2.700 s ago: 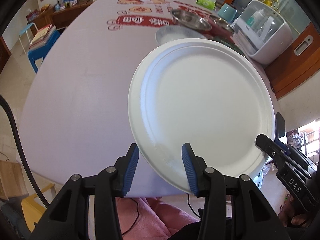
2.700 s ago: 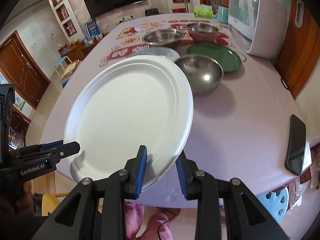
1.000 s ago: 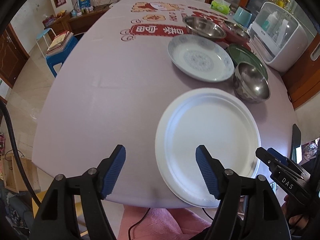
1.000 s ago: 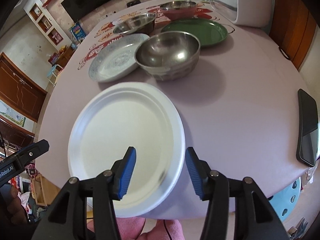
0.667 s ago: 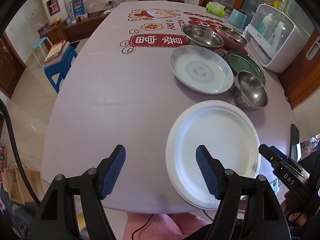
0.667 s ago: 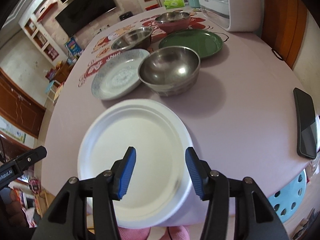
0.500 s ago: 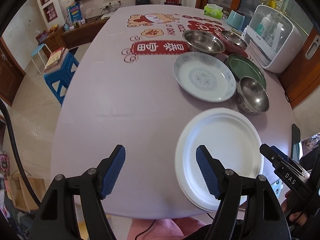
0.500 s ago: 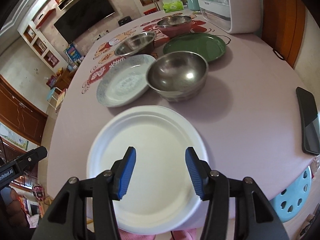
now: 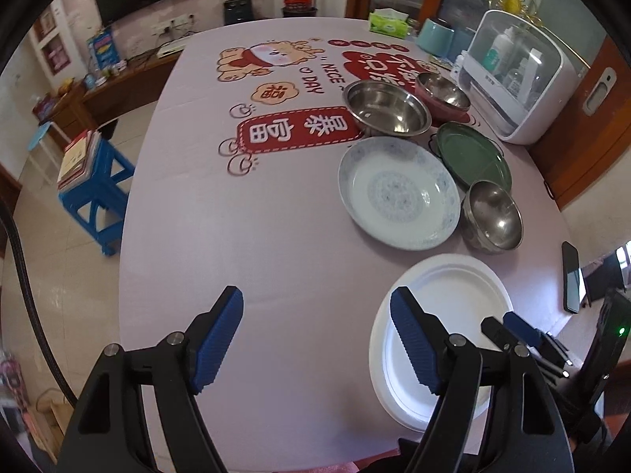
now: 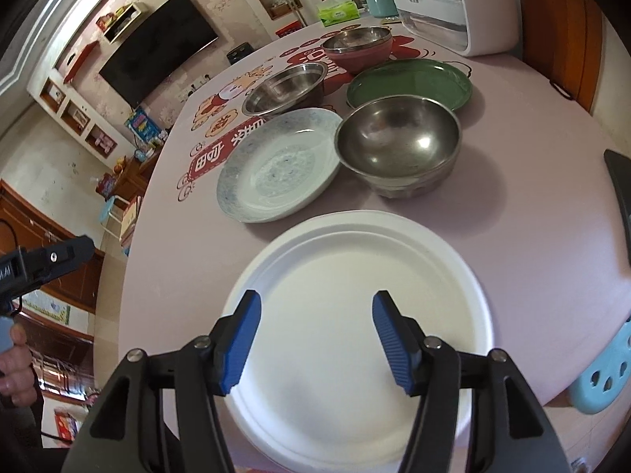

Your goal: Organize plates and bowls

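A white paper plate (image 9: 453,307) (image 10: 355,268) lies flat near the table's front edge. Behind it sit a blue-patterned plate (image 9: 398,191) (image 10: 280,165) and a small steel bowl (image 9: 493,215) (image 10: 398,146). Farther back are a green plate (image 9: 471,153), a wide steel bowl (image 9: 386,108) and a red bowl (image 9: 441,90). My left gripper (image 9: 315,303) hovers over bare tablecloth left of the white plate, jaws opening, nothing between them. My right gripper (image 10: 315,307) hangs above the white plate's near half, jaws opening, not touching it.
A dark phone (image 9: 572,276) lies at the table's right edge. A white countertop cabinet (image 9: 520,75) and a tissue box (image 9: 388,23) stand at the back right. A blue stool (image 9: 94,185) stands left of the table, a light blue one (image 10: 603,374) at the right.
Both grippers held the white plate aloft; it now rests on the table. Both have since risen and drawn back, the left drifting leftward off the plate, and both jaws have widened.
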